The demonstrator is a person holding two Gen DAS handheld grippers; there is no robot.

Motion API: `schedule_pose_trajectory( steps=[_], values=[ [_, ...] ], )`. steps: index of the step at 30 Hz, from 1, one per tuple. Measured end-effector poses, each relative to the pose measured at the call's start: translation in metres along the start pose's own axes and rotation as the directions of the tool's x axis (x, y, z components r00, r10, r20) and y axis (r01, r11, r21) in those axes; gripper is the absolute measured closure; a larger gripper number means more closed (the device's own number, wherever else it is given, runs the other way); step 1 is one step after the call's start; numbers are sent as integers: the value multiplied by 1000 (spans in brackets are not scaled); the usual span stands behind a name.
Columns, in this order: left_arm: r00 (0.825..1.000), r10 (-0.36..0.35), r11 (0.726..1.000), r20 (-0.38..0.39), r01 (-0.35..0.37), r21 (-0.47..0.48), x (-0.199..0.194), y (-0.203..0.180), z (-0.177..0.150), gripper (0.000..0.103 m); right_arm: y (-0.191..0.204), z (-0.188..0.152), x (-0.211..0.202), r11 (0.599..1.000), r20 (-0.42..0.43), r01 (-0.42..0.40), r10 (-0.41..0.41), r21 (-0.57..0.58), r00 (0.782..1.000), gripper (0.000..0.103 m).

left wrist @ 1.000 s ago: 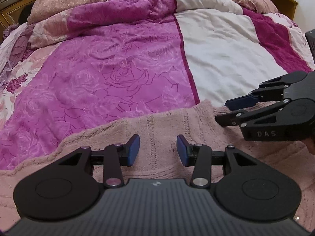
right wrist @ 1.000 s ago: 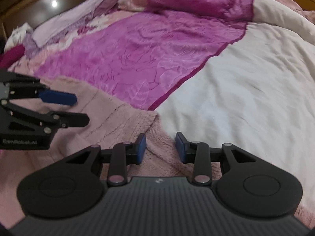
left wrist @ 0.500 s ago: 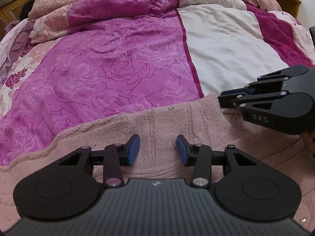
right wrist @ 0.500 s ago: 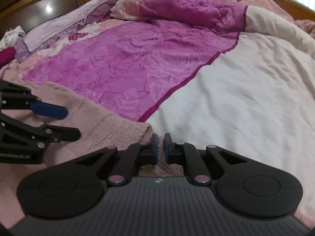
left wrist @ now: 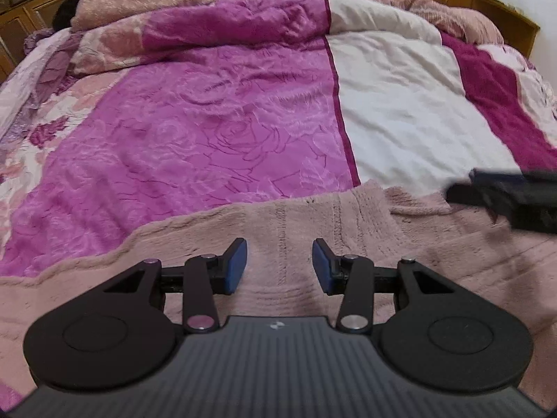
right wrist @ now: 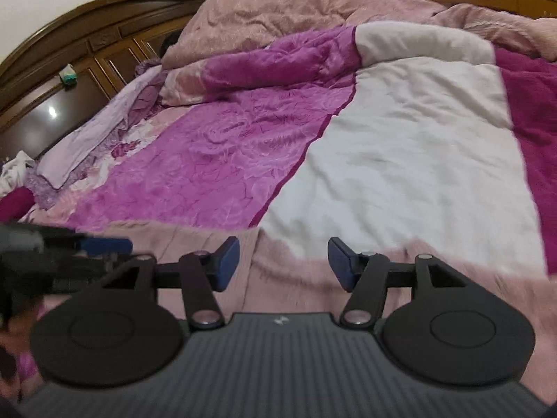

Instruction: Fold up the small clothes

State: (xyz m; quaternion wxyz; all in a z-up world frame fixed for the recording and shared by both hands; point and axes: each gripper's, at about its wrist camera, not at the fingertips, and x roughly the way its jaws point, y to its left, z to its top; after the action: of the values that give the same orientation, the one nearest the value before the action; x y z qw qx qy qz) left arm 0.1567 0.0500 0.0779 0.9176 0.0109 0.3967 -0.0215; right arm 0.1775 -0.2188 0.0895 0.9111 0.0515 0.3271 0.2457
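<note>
The bed's magenta-and-white quilt [left wrist: 243,132] stretches beyond both jaws, and the fuzzy pink knit garment [left wrist: 348,230] lies flat under and ahead of them. The left gripper [left wrist: 279,266] hangs half open and empty; the right gripper [right wrist: 283,261] has just been opening, nothing between its jaws. The released edge may slump, spoiling the fold.

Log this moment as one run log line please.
step: folding pink knit garment on bed | left gripper: open, empty | right gripper: just opened, empty

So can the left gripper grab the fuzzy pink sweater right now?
Probably yes. The left gripper is open just above the pink sweater, with nothing between them. The right gripper is off to the side.
</note>
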Motion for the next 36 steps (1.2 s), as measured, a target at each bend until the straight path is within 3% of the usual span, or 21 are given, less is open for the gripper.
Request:
schedule_pose_trajectory(
  steps=[8, 18, 23, 27, 31, 36],
  values=[
    [998, 52, 997, 21, -51, -66, -57, 26, -21, 53, 25, -57, -73, 998, 1, 55, -56, 30, 998, 44],
    [987, 158, 974, -10, -158, -165, -103, 82, -62, 53, 38, -103, -116, 986, -49, 142, -138, 87, 989, 44],
    [984, 169, 923, -62, -180, -340, -109, 130, -83, 53, 39, -120, -124, 976, -62, 183, -177, 115, 982, 44],
    [973, 221, 858, -71, -228, -460, -115, 167, -96, 53, 41, -129, -126, 973, -72, 202, -195, 109, 978, 44],
    [954, 285, 810, -90, -290, -509, -112, 191, -103, 53, 42, -133, -124, 970, -75, 207, -199, 128, 977, 44],
    [940, 310, 773, -141, -335, -539, -97, 210, -107, 52, 46, -137, -123, 968, -78, 223, -214, 118, 974, 44]
  ],
)
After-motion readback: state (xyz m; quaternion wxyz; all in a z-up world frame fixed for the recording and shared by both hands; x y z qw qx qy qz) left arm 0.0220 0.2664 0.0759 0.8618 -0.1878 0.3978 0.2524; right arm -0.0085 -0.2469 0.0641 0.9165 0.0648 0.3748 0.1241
